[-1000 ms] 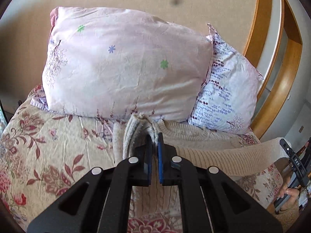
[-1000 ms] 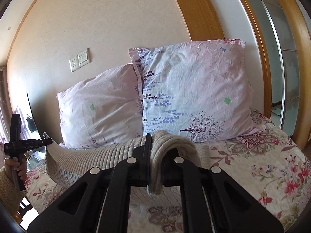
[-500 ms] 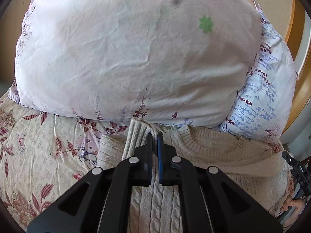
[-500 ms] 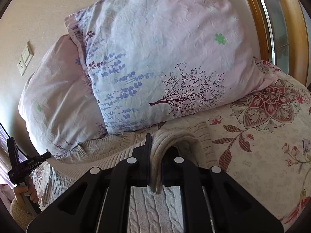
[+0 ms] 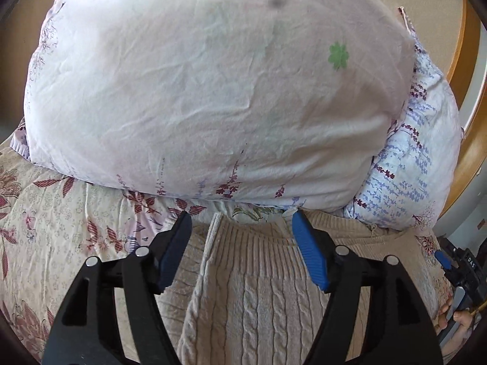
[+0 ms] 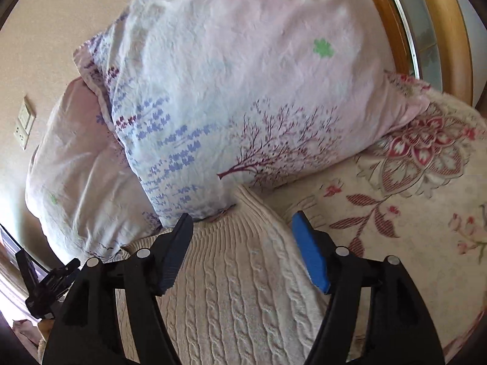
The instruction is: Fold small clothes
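A cream cable-knit sweater lies flat on the floral bedspread, its ribbed edge close under the pillows. My left gripper hovers over that ribbed edge, its jaws opening, blue pads apart and not pressing the knit. In the right wrist view the same sweater spreads below my right gripper, whose jaws are likewise opening, with the ribbed corner lying loose between them. At the right edge of the left wrist view the other gripper shows with fingers of a hand below it.
A large pink pillow and a blue-flowered pillow lean against the wall just beyond the sweater. The floral bedspread extends right. A wooden frame borders the bed, and a wall socket sits at left.
Both grippers, earlier shut on folds of the sweater and carrying it toward the pillows and down, have let go. Their jaws now stand apart and the sweater lies flat on the bed.
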`<state>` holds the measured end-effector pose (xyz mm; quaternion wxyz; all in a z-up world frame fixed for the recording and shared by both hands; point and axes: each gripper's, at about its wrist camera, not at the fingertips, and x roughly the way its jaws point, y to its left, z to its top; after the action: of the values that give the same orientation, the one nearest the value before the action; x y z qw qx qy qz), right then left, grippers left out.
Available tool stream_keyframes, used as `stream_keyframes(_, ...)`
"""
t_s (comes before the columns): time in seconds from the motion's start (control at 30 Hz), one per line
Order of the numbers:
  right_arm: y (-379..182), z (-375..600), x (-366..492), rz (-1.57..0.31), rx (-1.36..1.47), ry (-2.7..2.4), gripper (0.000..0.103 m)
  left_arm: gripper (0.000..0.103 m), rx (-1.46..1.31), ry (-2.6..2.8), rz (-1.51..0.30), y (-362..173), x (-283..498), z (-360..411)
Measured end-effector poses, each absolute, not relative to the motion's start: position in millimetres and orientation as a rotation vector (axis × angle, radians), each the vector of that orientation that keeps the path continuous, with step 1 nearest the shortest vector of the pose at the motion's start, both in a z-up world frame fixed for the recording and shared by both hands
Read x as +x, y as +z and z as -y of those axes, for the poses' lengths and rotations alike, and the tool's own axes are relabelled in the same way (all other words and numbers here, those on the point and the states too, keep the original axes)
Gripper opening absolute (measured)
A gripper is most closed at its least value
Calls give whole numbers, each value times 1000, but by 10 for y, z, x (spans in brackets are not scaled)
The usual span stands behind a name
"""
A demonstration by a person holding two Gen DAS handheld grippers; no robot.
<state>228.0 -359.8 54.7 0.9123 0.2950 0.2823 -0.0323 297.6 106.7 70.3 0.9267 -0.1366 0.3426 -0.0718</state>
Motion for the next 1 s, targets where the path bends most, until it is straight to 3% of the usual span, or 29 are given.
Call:
stream_keyframes(0.17,630,3765,2134,-569,526,-128,68,69,-176,-135,-685,763,2799,-1133)
stream_keyframes(0.3,508,3742,2449,-691,477,-72,53,54,-136,-113,-760,611,2980,-1138)
stream_keyframes(0.37,422,3643,2622,-744,431,-68,50,44,-123,-104,-799,500,3070,-1132)
stream_keyframes(0.43,344,3595,2738,-780,397,-69,46,39,-113,-100,-831,402,3137,-1104)
stream_keyframes(0.63,122,3457,2905,-872,323,-65,30,39,-50,-87,-866,302,3206,-1013)
stream_keyframes(0.73,120,3439,2878,-859,304,-65,12,25,-54,-104,-883,283,3241,-980)
stream_keyframes(0.87,231,3465,2770,-812,329,-80,10,9,-58,-94,-880,307,3257,-932)
stream_keyframes(1.0,366,3526,2627,-764,375,-123,10,7,-122,-102,-830,459,3270,-986)
